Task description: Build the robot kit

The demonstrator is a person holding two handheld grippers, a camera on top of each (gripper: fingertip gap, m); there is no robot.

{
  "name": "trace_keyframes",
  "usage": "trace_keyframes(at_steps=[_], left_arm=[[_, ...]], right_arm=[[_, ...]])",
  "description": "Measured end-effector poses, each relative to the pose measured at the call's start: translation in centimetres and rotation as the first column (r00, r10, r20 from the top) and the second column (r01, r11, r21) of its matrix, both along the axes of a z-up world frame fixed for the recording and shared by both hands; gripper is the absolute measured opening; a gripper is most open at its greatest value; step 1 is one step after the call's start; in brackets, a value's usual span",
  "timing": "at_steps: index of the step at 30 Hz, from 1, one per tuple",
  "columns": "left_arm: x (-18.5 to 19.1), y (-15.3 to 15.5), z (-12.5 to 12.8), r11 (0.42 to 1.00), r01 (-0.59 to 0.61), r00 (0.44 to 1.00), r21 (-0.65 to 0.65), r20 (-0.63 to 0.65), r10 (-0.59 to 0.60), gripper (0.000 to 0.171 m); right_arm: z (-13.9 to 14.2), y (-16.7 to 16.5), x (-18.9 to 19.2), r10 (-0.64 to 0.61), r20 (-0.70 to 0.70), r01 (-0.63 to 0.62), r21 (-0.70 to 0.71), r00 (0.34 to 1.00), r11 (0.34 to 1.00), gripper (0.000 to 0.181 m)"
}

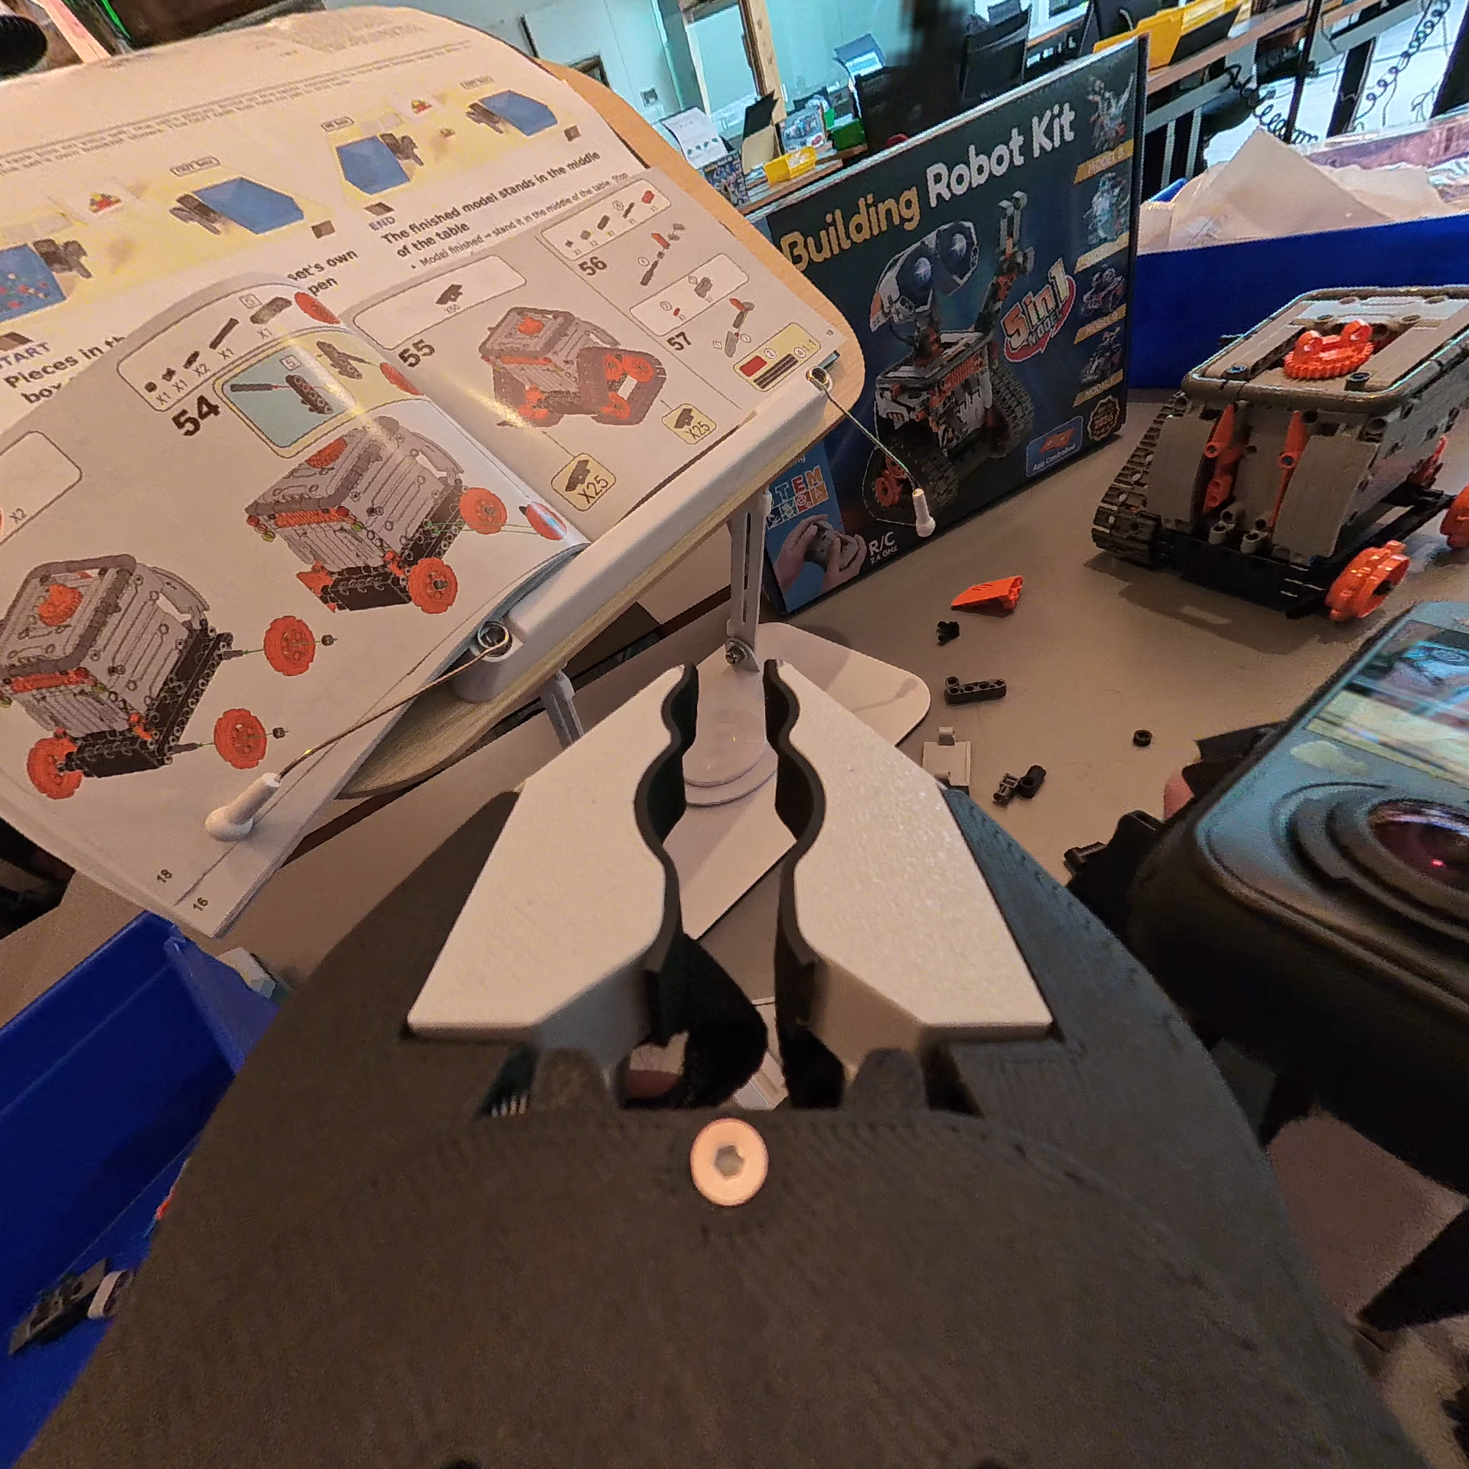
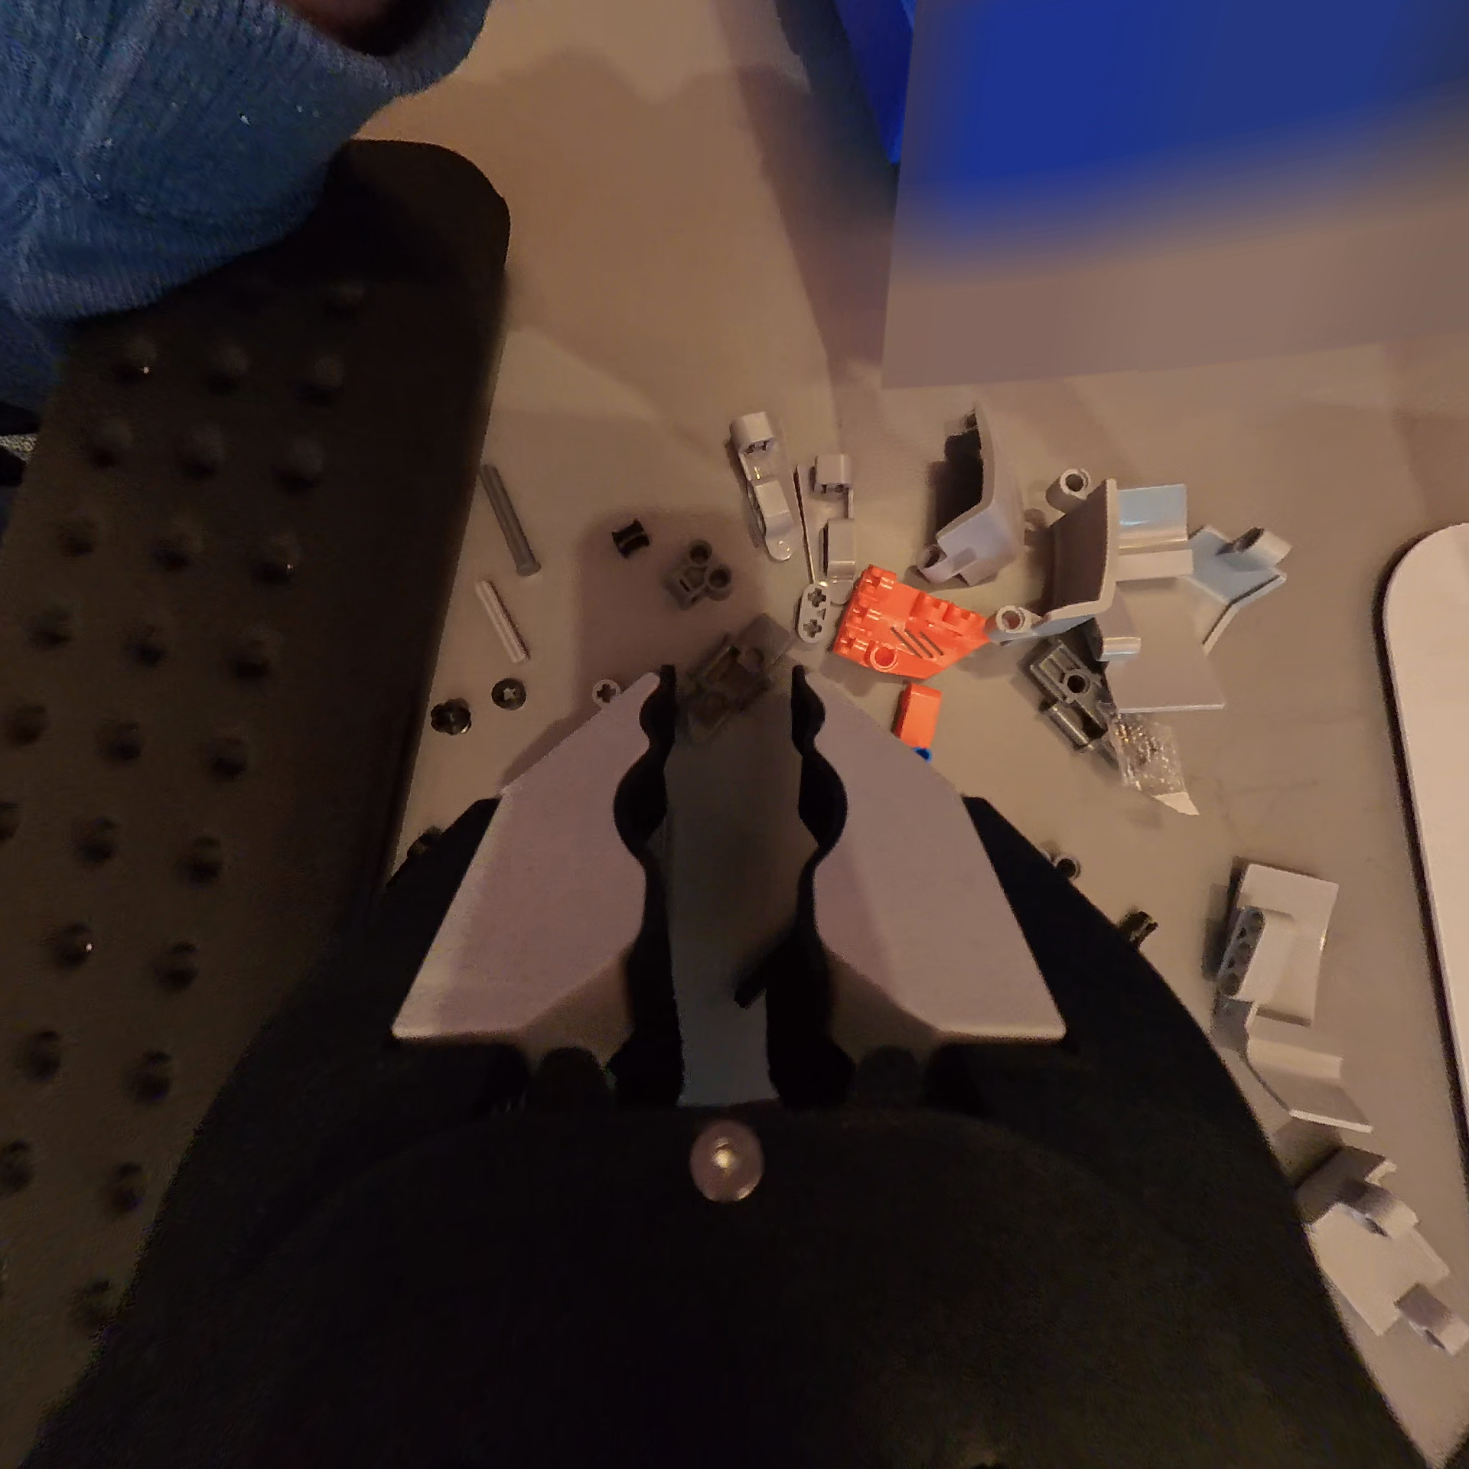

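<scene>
Hovering over a grey worktop (image 1: 1073, 636), both claws gape empty.
Left claw (image 1: 730, 676) faces an instruction booklet (image 1: 334, 445); right claw (image 2: 727, 676) nears a grey brick (image 2: 735, 676).

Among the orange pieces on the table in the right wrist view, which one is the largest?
The flat, ribbed orange plate is the largest. The other orange piece, a plain small block, lies just below it.

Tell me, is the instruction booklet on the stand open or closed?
Open. The instruction booklet lies spread on the tilted stand, two facing pages showing, held by wire page holders.
</scene>
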State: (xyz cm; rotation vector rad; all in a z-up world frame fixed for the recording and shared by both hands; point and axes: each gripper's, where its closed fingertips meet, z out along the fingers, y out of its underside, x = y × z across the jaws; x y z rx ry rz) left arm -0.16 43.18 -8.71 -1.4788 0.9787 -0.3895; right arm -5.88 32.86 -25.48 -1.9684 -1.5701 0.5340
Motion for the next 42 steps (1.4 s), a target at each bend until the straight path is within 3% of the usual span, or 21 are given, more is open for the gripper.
trace_keyframes(at_steps=[5, 13, 17, 19, 24, 30, 37, 42], left_arm=[[0.1, -0.1, 0.0, 1.000, 0.006, 1.000, -0.002, 0.000, -0.006, 0.016], [0.0, 0.1, 0.0, 1.000, 0.000, 1.000, -0.002, 0.004, 0.000, 0.016], [-0.4, 0.3, 0.2, 1.000, -0.009, 1.000, -0.005, 0.017, 0.009, 0.016], [-0.4, 0.4, 0.3, 1.000, -0.008, 1.000, -0.007, 0.020, 0.008, 0.016], [-0.4, 0.2, 0.4, 1.000, 0.001, 1.000, -0.007, 0.026, -0.001, 0.015], [-0.5, 0.3, 0.4, 1.000, 0.002, 1.000, -0.009, 0.030, -0.001, 0.015], [-0.8, 0.6, 0.5, 1.000, -0.012, 0.999, -0.015, 0.040, 0.012, 0.014], [-1.0, 0.7, 0.7, 1.000, -0.022, 0.999, -0.014, 0.049, 0.022, 0.015]], right_arm=[[-0.1, -0.2, -0.2, 0.068, 0.031, -0.069, 0.032, 0.997, 0.997, 0.024], [0.8, -0.4, 0.1, 0.358, 0.073, -0.364, 0.085, 0.931, 0.928, 0.019], [0.6, 0.9, 0.3, 0.386, 0.124, -0.399, 0.101, 0.914, 0.912, 0.012], [-0.1, 0.8, 0.6, 0.404, 0.163, -0.421, 0.086, 0.900, 0.903, 0.016], [-0.3, -0.3, 0.1, 0.405, 0.173, -0.425, 0.096, 0.898, 0.900, 0.030], [0.5, -0.1, -0.7, 0.359, 0.093, -0.367, 0.090, 0.929, 0.926, 0.029], [0.2, -0.4, -1.9, 0.217, 0.023, -0.217, -0.001, 0.976, 0.976, 0.011], [0.0, -0.4, -2.0, 0.169, 0.030, -0.169, -0.015, 0.985, 0.986, 0.020]])
